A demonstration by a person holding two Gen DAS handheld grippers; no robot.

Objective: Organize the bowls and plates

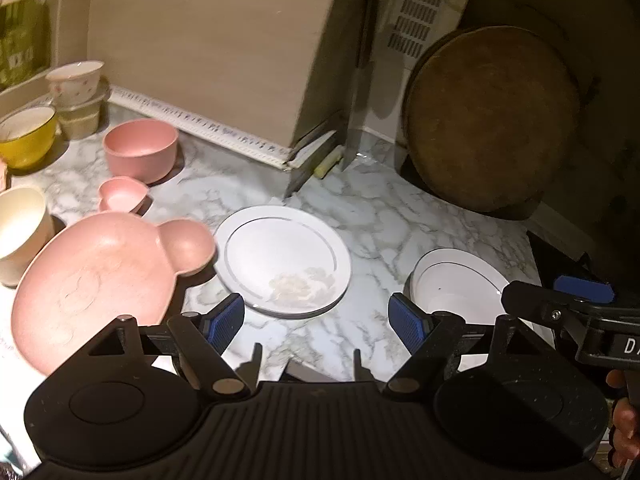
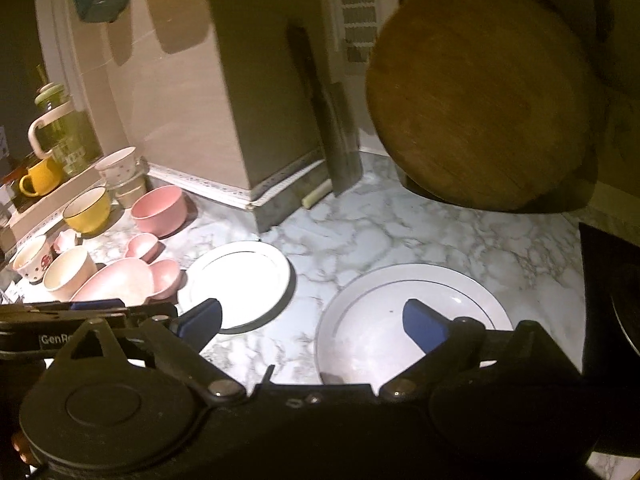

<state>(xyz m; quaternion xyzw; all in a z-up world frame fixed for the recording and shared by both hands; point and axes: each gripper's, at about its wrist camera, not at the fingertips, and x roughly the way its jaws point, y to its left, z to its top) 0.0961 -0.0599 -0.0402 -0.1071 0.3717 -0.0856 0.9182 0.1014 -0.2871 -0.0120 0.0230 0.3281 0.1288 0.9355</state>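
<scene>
A flat white plate [image 1: 284,260] lies on the marble counter, just ahead of my open, empty left gripper [image 1: 318,326]; it also shows in the right wrist view [image 2: 240,280]. A deep white plate [image 1: 456,284] lies to its right, under my open, empty right gripper [image 2: 312,324], whose right finger [image 2: 424,324] hangs over the plate [image 2: 400,320]. A pink bear-shaped plate [image 1: 100,280] lies at the left, with a small pink bear dish [image 1: 122,194] and a pink bowl [image 1: 140,148] behind it. The right gripper [image 1: 576,304] shows at the right edge of the left wrist view.
A yellow bowl [image 1: 26,136], a cream cup [image 1: 20,228] and stacked small bowls [image 1: 78,84] stand at the far left. A round wooden board [image 1: 492,120] leans at the back right. A cleaver [image 1: 360,92] leans against the beige cabinet [image 1: 208,40]. A dark stove edge [image 2: 612,300] is at right.
</scene>
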